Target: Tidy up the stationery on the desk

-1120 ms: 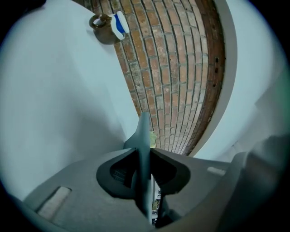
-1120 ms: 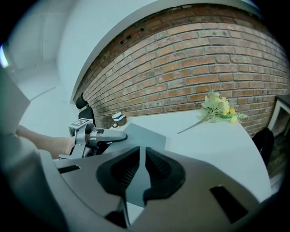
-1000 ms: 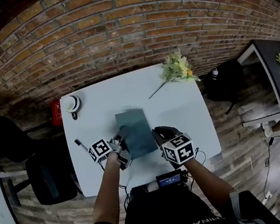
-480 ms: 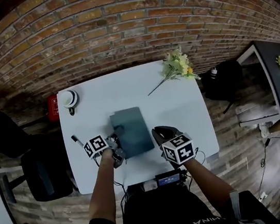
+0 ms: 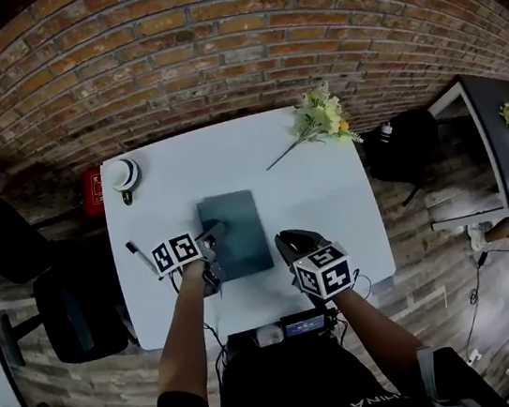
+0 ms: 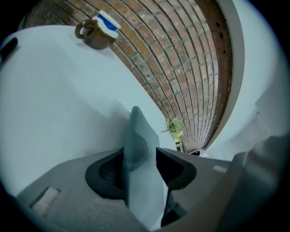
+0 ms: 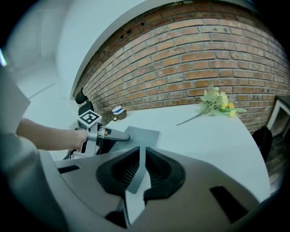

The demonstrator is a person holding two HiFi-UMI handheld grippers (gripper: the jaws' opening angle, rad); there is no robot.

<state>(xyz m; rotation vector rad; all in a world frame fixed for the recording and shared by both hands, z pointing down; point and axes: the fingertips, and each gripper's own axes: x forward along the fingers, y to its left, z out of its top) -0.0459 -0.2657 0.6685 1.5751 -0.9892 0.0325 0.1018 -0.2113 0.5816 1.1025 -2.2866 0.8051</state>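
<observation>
A dark teal notebook (image 5: 235,234) lies flat in the middle of the white desk (image 5: 320,197). My left gripper (image 5: 211,244) is shut on its left edge; in the left gripper view the cover (image 6: 141,158) runs edge-on between the two pads. My right gripper (image 5: 286,242) is at the notebook's near right corner, and in the right gripper view the thin grey cover (image 7: 137,174) is pinched between its nearly closed jaws. A black marker pen (image 5: 135,254) lies on the desk just left of my left gripper.
A tape roll (image 5: 123,177) sits at the desk's far left corner, a sprig of artificial flowers (image 5: 320,123) at the far right. A red object (image 5: 94,193) and a black chair (image 5: 81,309) stand left of the desk. A small device (image 5: 306,325) sits at the near edge.
My left gripper has shifted a little left and away with the notebook's edge, and the notebook now lies straighter on the desk. My right gripper has barely moved.
</observation>
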